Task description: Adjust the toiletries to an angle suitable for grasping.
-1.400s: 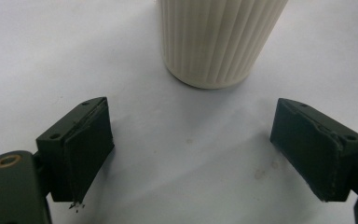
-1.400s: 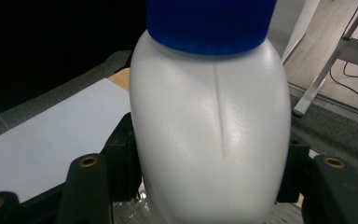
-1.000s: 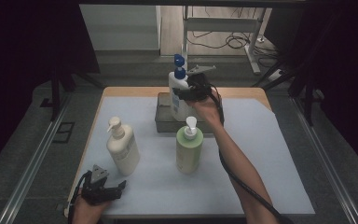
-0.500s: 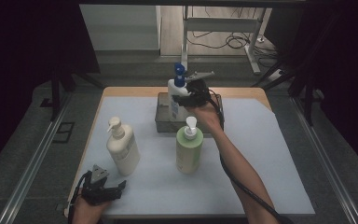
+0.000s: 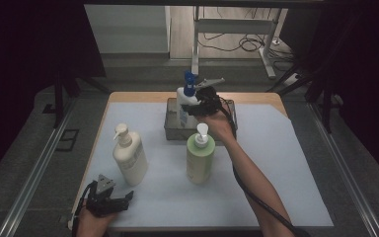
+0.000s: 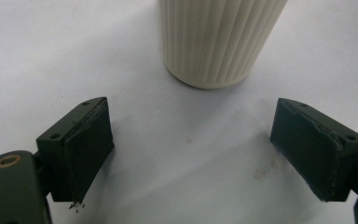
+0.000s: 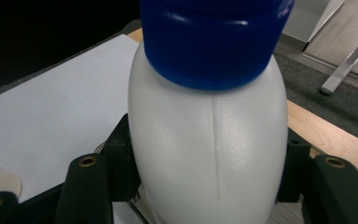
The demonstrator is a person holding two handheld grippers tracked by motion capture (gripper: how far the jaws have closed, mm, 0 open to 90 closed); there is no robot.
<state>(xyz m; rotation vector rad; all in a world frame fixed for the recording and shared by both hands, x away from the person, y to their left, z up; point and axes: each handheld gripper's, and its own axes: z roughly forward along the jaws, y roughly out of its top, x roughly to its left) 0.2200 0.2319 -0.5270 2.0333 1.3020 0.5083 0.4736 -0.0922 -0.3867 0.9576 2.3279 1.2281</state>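
On the desk [image 5: 296, 163], white sheet covering most of the top, you've got four things laid out. Biggest first: the grey metal tray [image 5: 173, 129] sits at the far middle. Cream pump bottle [image 5: 128, 157] stands upright at near left; green pump bottle [image 5: 200, 159] stands upright near the centre, just in front of the tray. Both are clear of each other.

White bottle with the blue cap [image 5: 183, 101] is upright at the tray's left part. Whether its base touches the tray floor or hangs above it, can't tell from the high view.

Your right hand-held gripper [image 5: 193, 101] is reached out to the far side and clamped on that white bottle. In the right gripper view the jaws press the bottle's body [image 7: 209, 154] from both sides, just below the blue cap [image 7: 214, 39].

Your left hand-held gripper [image 5: 109, 201] is at the near left edge of the desk, close to the cream bottle's base. Jaws are spread wide with nothing between them. In the left gripper view the ribbed cream bottle [image 6: 216, 39] stands ahead of the jaws, not touching them.
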